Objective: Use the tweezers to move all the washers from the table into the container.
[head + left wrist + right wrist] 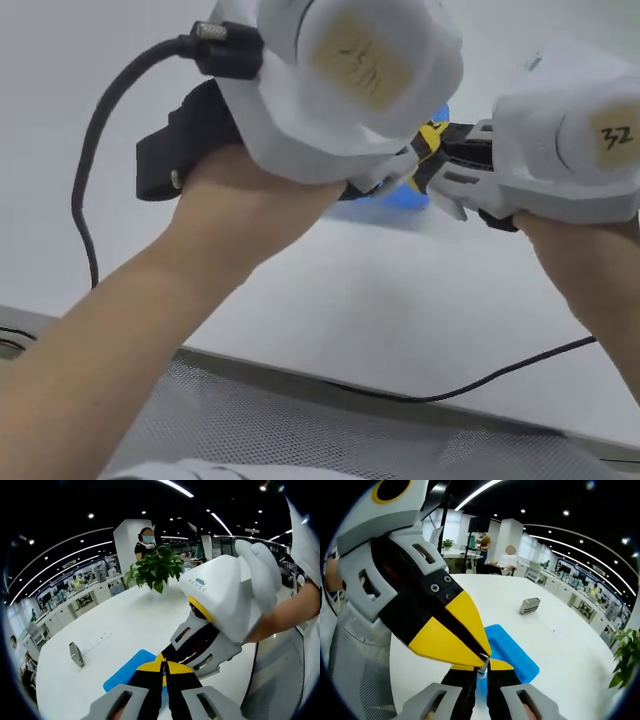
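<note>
Currently tweezers (481, 673) = thin grey metal sliver pinched between the jaws of the right hand-held gripper (481, 669). That's my reading; it's too small to be sure. Its long axis runs along that gripper's own jaw line and pokes forward out of the tips. Left hand-held gripper (163, 666) points in nose-to-nose from the opposite side, jaws pressed together with nothing between them that I can see. Its yellow tip touches the free end of the sliver. So both are at it: right has the hold, left only meets the end. Both tips hang above the table, over the blue mat (512, 652).

Judgement: the next move turns on that axis. The tweezers stick straight out of the right jaws, so a pick means tilting the right hand down toward the mat. Left should clear off first or it blocks the line.

Washers: too small to make out. Container: can't place it, since the gripper bodies cover much of the table in the head view.

Surface: white table (400, 320), plain and matte. Mat sits in from the near edge. Small grey block (530, 605) stands further in, well apart from the mat. Potted plant (155, 569) is toward the far edge. Black cable (76, 195) hangs off the left hand-held gripper. Grey mesh (300, 430), likely a chair, sits below the near edge.

Room: open-plan office with ceiling strip lights, desks and people beyond the far edge.
</note>
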Demonstrator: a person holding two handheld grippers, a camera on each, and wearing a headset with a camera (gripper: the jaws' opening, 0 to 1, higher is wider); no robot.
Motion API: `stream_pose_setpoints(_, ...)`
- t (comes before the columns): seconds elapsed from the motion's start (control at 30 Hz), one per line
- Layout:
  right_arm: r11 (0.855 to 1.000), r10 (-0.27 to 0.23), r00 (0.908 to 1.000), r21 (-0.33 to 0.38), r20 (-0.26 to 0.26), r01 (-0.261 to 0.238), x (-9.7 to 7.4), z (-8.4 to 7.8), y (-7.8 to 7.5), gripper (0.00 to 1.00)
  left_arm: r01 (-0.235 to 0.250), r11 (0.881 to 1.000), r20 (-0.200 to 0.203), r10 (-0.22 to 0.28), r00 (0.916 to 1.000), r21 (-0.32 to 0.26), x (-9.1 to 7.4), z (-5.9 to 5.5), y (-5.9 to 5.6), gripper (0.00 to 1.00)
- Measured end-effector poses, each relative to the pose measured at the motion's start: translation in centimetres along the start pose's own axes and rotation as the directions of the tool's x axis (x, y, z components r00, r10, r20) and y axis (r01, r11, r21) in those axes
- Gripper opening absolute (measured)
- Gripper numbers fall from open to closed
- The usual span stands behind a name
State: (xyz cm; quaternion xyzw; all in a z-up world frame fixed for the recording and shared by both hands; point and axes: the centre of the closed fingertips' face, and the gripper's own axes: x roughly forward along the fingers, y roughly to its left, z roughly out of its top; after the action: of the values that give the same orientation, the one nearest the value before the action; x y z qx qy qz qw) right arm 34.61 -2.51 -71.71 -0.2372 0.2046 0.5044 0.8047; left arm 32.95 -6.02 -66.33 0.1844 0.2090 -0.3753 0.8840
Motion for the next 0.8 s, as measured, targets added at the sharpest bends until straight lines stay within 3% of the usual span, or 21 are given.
stream_pose_setpoints(0.13,1.0,-0.009,0.9999,-0.019,-0.014,0.009,0.9,0.0,-0.9,0.03,-0.018,1.0,0.0,0.018,0.9998,-0.007,0.5,-0.2,0.8,0.0)
stream_pose_setpoints(0.33,0.999,-0.001,0.9983,-0.041,-0.058,-0.001,2.4,-1.1,-1.5,0.03,-0.03,1.0,-0.025,0.03,0.9992,-0.004,1.9,-1.3,1.4,0.0)
stream_pose_setpoints(0.53,0.999,0.017,0.9957,-0.028,-0.091,-0.019,3.4,-2.6,-1.8,0.03,-0.011,1.0,-0.045,0.01,0.9989,-0.024,3.4,-2.6,2.0,0.0)
stream_pose_setpoints(0.8,0.999,0.031,0.9935,0.012,-0.109,-0.03,4.4,-3.6,-2.3,0.03,0.009,1.0,-0.065,-0.01,0.9978,-0.02,4.2,-3.2,2.3,0.0)
